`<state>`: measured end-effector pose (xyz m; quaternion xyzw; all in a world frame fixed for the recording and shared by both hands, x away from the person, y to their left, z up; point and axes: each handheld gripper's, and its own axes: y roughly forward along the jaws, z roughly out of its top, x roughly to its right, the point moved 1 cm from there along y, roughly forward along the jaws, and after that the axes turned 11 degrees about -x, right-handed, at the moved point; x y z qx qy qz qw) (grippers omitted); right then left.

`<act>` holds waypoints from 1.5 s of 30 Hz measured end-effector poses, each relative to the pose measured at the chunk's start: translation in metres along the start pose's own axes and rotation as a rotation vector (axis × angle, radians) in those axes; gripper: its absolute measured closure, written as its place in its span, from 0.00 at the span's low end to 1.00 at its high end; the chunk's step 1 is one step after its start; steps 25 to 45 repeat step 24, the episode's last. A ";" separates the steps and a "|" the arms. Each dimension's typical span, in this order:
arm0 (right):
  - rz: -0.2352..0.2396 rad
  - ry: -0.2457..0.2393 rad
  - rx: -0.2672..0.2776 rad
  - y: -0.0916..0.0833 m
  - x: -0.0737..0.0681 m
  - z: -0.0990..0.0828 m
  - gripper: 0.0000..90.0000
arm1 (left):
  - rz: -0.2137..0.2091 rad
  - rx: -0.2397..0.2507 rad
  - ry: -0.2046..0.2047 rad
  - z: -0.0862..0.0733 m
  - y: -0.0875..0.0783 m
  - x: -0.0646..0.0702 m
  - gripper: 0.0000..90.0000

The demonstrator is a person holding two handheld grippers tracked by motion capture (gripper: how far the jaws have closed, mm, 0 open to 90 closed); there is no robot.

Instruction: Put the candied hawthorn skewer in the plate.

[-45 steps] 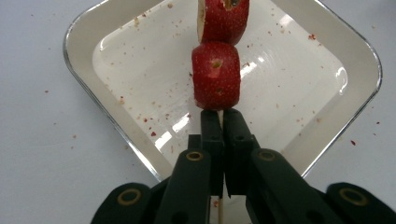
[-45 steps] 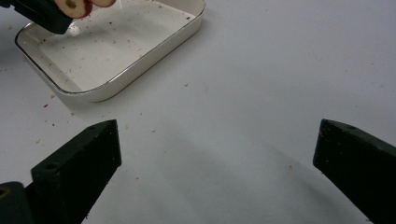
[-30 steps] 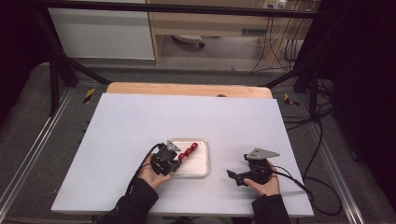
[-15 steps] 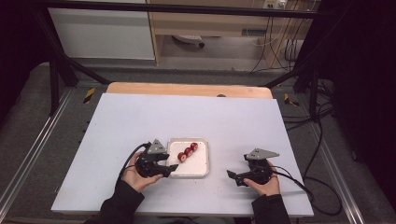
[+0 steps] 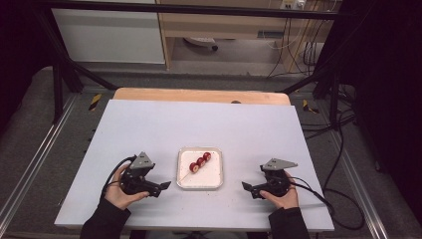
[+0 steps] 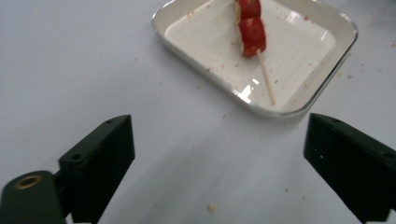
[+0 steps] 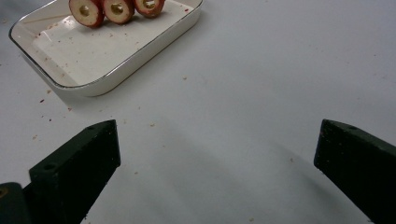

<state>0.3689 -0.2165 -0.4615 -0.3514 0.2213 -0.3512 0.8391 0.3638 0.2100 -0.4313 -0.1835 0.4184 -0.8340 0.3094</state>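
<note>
Place: a lab recording station.
Table: white tabletop (image 5: 199, 124) framed by black metal struts (image 5: 59, 74).
Floor: loose cables (image 5: 338, 149) and hazard-striped tape (image 5: 94, 101).
Background: white cabinet (image 5: 109, 35), dark surroundings.

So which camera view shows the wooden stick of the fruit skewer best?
The left gripper view: the bare stick lies sharp on the tray. The high view shows a thin line; the right gripper view shows mainly the fruit slices.

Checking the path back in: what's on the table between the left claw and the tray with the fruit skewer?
Only bare white table with scattered crumbs, per the left gripper view; the left claw stands open, short of the tray.
</note>
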 end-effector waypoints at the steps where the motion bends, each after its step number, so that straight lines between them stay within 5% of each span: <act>1: 0.000 0.000 0.000 0.000 0.000 0.000 0.01 | 0.004 0.006 -0.005 -0.005 0.000 -0.001 0.07; 6: 0.001 0.001 -0.003 0.000 0.000 0.000 0.01 | 0.008 0.041 -0.045 -0.025 -0.005 -0.013 0.05; 16: 0.007 -0.003 -0.007 0.000 0.001 -0.001 0.01 | 0.040 0.074 -0.057 -0.056 -0.010 -0.027 0.06; 45: 0.017 -0.001 -0.015 0.000 0.000 -0.001 0.01 | 0.043 0.060 -0.069 -0.059 -0.008 -0.032 0.06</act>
